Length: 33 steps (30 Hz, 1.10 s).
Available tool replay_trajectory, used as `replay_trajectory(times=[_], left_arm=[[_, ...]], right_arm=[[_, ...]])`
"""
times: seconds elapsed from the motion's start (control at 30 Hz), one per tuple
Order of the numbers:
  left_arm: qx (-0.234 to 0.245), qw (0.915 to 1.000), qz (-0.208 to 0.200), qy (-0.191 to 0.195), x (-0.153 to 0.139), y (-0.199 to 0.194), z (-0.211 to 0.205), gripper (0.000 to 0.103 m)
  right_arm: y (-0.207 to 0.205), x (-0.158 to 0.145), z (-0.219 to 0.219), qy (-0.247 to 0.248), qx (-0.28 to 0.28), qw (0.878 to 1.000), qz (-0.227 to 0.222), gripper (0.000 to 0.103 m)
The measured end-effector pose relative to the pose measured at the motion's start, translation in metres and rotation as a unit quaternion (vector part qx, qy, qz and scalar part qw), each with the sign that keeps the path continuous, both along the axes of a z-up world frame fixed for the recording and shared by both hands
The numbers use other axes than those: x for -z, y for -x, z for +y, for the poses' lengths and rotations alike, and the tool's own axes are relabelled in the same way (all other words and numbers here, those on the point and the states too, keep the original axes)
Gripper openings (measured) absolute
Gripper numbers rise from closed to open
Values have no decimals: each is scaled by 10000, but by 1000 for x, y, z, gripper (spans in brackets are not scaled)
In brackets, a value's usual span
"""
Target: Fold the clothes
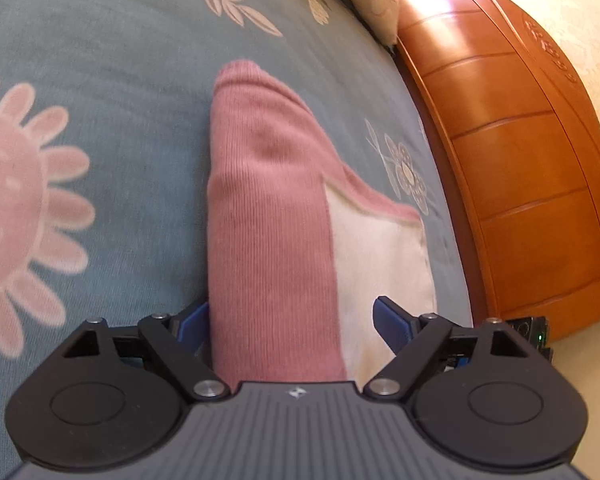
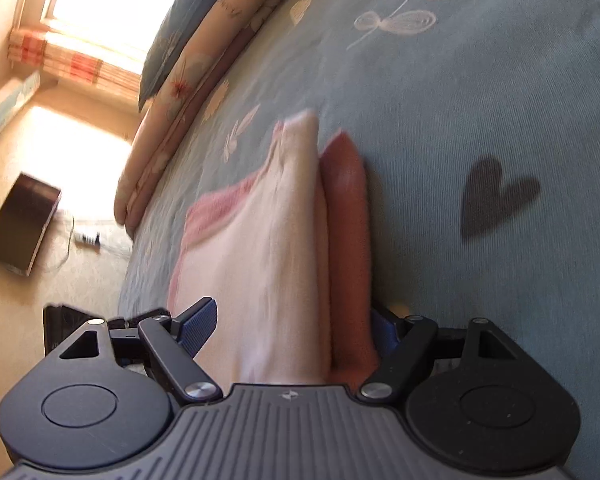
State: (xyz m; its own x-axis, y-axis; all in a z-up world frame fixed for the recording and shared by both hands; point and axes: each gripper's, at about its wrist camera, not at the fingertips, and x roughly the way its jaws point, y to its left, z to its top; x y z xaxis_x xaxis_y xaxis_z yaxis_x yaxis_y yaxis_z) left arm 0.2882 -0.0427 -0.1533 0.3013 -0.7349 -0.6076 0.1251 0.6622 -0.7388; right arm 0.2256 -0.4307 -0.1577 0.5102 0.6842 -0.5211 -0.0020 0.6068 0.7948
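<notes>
garment (image 1: 268, 220) lies folded on blue bedspread (image 1: 100, 80), pink layer beside cream one. my left gripper (image 1: 290, 324) and right gripper (image 2: 292, 326) straddle it, jaws wide, pads not pressing. best to close on both layers together at the edge, lifting evenly so the fold stays square

Hidden ends, blurred edges

The pink garment (image 1: 268, 216) runs under the left gripper (image 1: 290, 322), its near end hidden and one blue fingertip tucked behind the fold. From the right wrist, the cloth's far tip smears in blur, the small object on the floor (image 2: 87, 238) is unreadable, and the headboard (image 1: 520, 152) runs off frame.
</notes>
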Motion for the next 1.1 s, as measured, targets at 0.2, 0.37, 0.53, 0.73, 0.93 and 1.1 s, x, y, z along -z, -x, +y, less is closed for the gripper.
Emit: replay_trajectory(times=[0.2,0.37,0.53,0.73,0.93,1.1], left_arm=[[-110,9998,125,53,-2,-25,-14,93],[83,9995,-319,-2,0,-8,-10,87],[70,9996,-243,-118,-1,-12,-10,77],[175,9928,-680,-967,-16,-2,-34,74],[80,9904,-596,-1245,-24,-6,-38,70],[27,9858,-737,-1506,-36,3,-41,56]], right_arm=[[-27,0,6,-76,-130,9998,154,86],[-19,0,10,11,-214,9998,-16,83],[-10,4,3,97,-138,9999,2,64],[-7,0,12,594,-80,9980,-213,52],[-4,-6,16,731,102,9968,-291,48],[3,-25,20,895,197,9944,-533,40]])
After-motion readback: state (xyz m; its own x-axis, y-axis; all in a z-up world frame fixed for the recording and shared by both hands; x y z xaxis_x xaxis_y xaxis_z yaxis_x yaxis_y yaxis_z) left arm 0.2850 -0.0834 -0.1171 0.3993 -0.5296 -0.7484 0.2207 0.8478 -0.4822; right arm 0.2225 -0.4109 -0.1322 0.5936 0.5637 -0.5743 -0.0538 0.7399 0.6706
